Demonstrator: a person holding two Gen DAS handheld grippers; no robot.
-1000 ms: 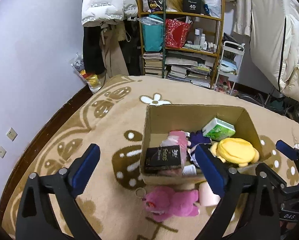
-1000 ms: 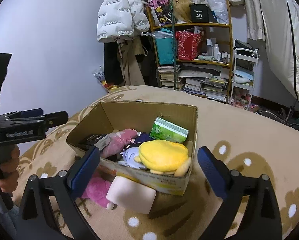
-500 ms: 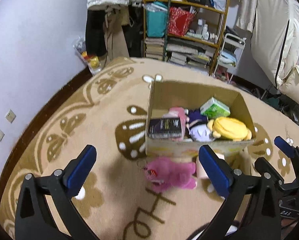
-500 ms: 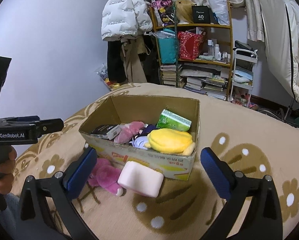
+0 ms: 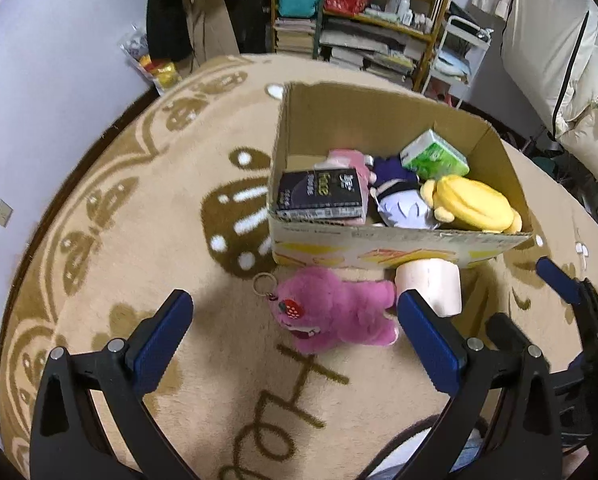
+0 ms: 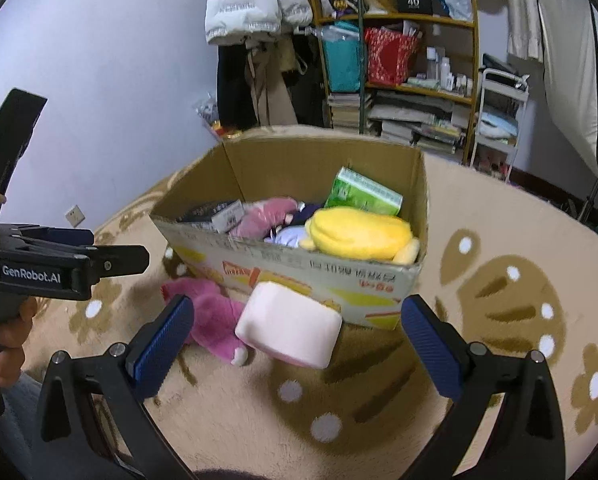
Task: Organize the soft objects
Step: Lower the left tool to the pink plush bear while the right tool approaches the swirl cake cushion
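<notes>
A pink plush bear (image 5: 335, 312) (image 6: 213, 316) with a key ring lies on the rug in front of a cardboard box (image 5: 379, 246) (image 6: 299, 268). Beside it leans a pale pink cushion block (image 5: 429, 286) (image 6: 289, 330). Inside the box are a yellow plush (image 5: 473, 204) (image 6: 359, 234), a purple-white plush (image 5: 403, 206), a pink plush (image 6: 263, 216), a green tissue pack (image 5: 435, 158) (image 6: 363, 194) and a black pack (image 5: 321, 196). My left gripper (image 5: 295, 324) hangs open above the bear, empty. The right gripper (image 6: 299, 332) is open, framing the cushion without touching it.
A tan patterned rug (image 5: 147, 240) covers the floor. A shelf (image 6: 399, 80) packed with books and bags stands behind the box, with hanging coats (image 6: 255, 8) beside it. A white cart (image 6: 499, 120) stands to the right. The left gripper's body and holding hand (image 6: 3, 364) fill the left of the right wrist view.
Both grippers have sunk and tipped downward toward the floor. The pink bear and the cushion now sit between the fingers of the left and right grippers and look larger.
</notes>
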